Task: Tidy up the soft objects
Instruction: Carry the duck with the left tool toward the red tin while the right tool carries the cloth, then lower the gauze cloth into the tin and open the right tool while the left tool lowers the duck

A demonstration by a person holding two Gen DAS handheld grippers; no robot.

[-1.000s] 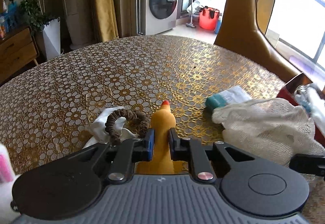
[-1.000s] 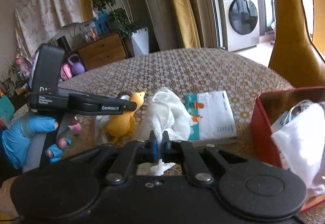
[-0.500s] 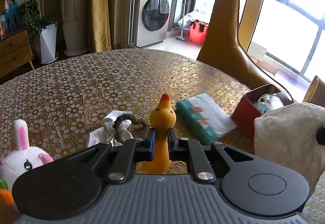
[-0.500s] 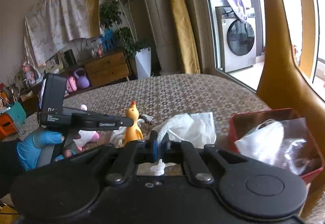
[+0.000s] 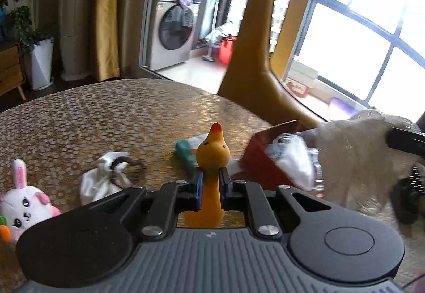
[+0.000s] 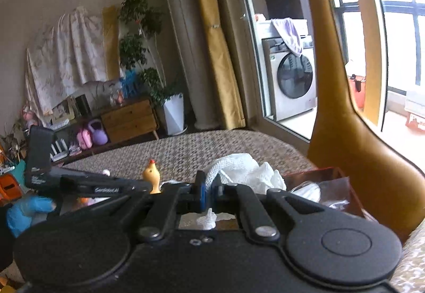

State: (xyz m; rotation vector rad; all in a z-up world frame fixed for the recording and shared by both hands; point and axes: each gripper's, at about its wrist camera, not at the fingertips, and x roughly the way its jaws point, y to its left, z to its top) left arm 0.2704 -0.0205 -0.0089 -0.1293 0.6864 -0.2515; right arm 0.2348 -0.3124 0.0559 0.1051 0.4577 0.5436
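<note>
My left gripper [image 5: 211, 181] is clenched on the rubber duck [image 5: 212, 157], lifted above the worktop [image 5: 79, 120]; my right gripper [image 6: 209, 190] grasps the white mesh cloth [image 6: 239, 171] beside the red box [image 6: 342, 188].

Things placed around the box [image 5: 261, 160] on the counter [image 5: 79, 117]

In the left wrist view, a tissue pack [image 5: 186, 153] lies on the counter just left of the box; further left sits a cloth bundle [image 5: 102, 181] with a hair tie [image 5: 132, 165] on it, and far left a plush rabbit [image 5: 24, 202]. A bag [image 5: 289, 157] lies in the box. A chair [image 5: 263, 64] stands behind the box.
</note>
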